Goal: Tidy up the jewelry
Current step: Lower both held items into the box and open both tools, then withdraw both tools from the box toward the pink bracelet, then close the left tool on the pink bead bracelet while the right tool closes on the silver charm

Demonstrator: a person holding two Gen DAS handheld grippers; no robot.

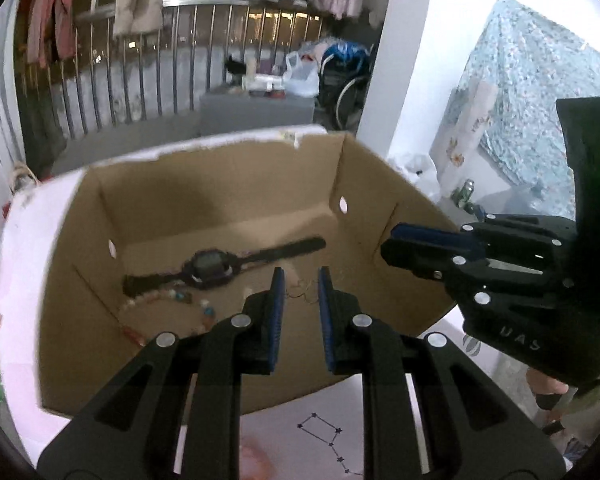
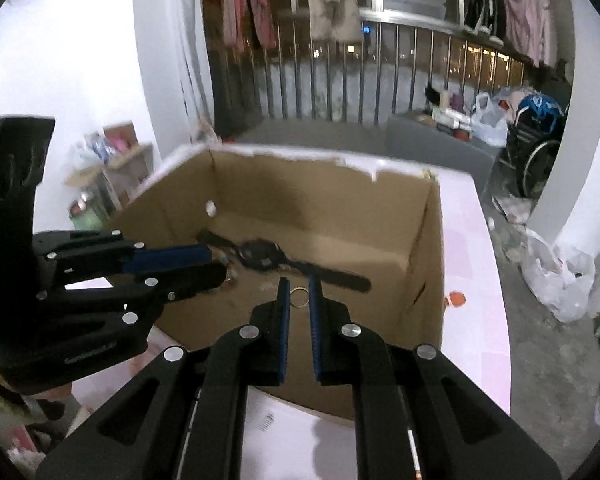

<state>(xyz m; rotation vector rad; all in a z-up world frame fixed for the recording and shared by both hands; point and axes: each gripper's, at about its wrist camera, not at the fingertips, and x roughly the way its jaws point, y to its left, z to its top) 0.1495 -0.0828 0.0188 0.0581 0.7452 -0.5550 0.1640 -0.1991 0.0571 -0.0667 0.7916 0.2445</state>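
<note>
An open cardboard box (image 1: 204, 192) holds a black digital watch (image 1: 212, 266), a beaded bracelet (image 1: 172, 300) and thin ring earrings (image 1: 302, 292). My left gripper (image 1: 301, 280) is open and empty above the box's near edge, with the earrings showing between its fingers. My right gripper (image 2: 299, 284) is open with a narrow gap, empty, above the box, with a gold ring (image 2: 299, 296) seen between its fingertips. The watch (image 2: 268, 258) lies just beyond. Each gripper shows in the other's view: right (image 1: 392, 240), left (image 2: 216, 260).
The box stands on a pink-white table (image 2: 472, 240) with a constellation print (image 1: 328, 436). A small orange object (image 2: 455, 299) lies right of the box. Beyond are a metal railing (image 1: 172, 80), hanging clothes, a wheelchair (image 2: 536, 152) and plastic bags.
</note>
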